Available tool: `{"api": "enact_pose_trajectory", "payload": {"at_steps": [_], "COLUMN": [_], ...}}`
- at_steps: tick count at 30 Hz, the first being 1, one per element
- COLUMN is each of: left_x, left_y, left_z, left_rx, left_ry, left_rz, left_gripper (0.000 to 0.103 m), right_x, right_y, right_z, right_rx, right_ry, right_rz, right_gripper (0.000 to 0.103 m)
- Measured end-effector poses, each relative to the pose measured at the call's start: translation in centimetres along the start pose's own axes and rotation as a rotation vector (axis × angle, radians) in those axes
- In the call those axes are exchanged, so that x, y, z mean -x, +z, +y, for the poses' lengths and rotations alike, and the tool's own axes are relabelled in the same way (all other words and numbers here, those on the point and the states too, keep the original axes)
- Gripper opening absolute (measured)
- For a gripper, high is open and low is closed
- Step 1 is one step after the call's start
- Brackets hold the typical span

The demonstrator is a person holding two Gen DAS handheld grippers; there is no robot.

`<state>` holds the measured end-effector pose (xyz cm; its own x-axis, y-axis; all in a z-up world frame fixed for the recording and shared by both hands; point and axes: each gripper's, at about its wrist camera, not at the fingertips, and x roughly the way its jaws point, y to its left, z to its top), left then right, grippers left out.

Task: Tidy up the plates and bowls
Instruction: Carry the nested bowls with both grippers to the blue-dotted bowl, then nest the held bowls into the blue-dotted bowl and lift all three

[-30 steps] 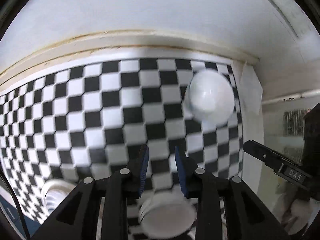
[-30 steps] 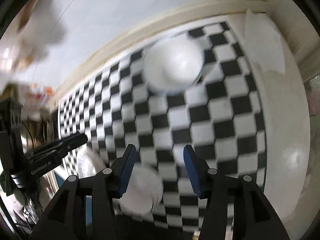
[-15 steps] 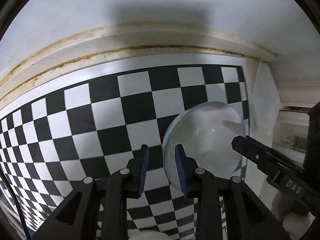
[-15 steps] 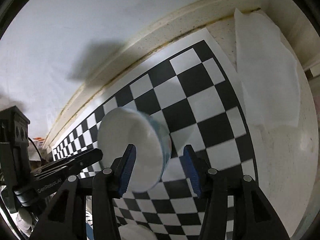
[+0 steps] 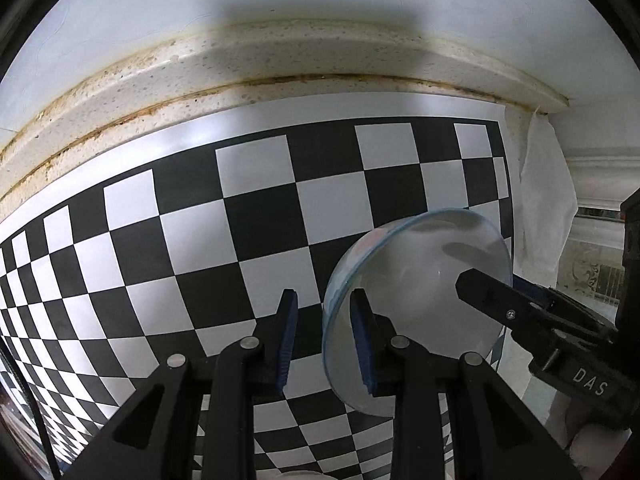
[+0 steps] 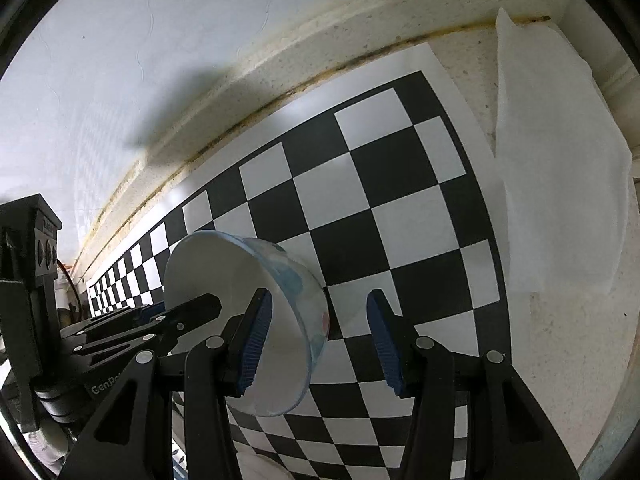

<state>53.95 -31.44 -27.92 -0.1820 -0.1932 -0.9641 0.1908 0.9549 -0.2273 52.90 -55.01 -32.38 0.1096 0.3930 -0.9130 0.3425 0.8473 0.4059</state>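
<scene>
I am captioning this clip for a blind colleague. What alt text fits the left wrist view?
The left hand-held gripper straddles the near rim of a white bowl on a checkerboard mat, one finger inside and one outside, not pinching it. The right hand-held gripper reaches over the bowl's far side.

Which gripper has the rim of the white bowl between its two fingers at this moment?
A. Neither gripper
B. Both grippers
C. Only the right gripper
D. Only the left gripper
B. The left gripper has the bowl rim between its open fingers, and the right gripper does too, one finger inside, one outside.
</scene>
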Motion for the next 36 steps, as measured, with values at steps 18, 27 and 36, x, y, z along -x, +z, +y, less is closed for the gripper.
{"api": "enact_pose_trajectory", "payload": {"at_steps": [18,27,36], "left_x": [0.2,4.0,8.2], "left_y": [-2.4,-5.9,-11.1], "left_z": [-3.5,-3.0,-0.7], "left_rx": [-0.061,-0.055,-0.068], "left_ry": [0.042,0.035,0.032], "left_rz": [-0.055,-0.124,-0.156], "left_gripper": [0.016,0.016,0.016], "right_x": [0.4,4.1,8.0], "right_y": [-1.6,-3.9,-9.3], "right_z": [1.8,4.0,6.6], "right_rx": [0.043,0.078,0.131], "right_ry": [-0.055,-0.049,-0.043], "right_rz": [-0.007,-0.055,-0.091], "right_gripper": [0.011,0.011,0.011]}}
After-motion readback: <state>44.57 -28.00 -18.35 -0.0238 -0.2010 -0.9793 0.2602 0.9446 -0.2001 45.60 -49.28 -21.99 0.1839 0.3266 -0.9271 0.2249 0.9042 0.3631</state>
